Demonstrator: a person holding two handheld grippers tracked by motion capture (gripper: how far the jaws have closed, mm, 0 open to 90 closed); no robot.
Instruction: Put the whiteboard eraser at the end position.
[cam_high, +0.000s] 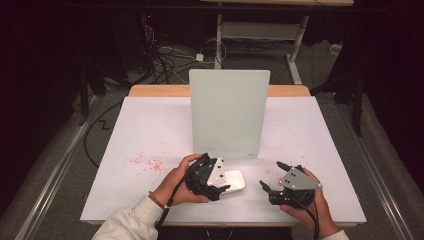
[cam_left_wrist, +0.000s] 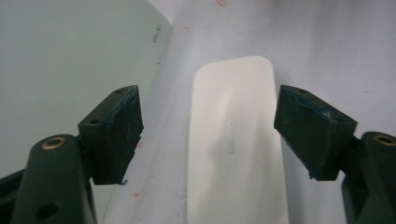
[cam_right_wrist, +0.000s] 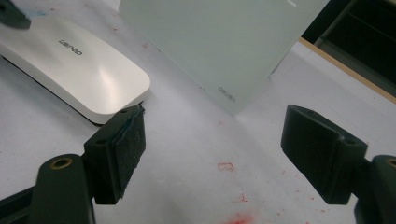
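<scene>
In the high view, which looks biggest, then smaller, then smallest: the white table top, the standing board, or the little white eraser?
1. White table top
2. Standing board
3. White eraser, partly hidden under the left gripper

Both hands grip their tools near the table's front edge — left gripper and right gripper each with jaws spread wide.

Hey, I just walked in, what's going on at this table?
A person sits at a white table with a gripper in each hand. The left gripper is open, its jaws either side of a white eraser block lying flat. The right gripper is open and holds nothing. An upright glass board stands behind.
</scene>
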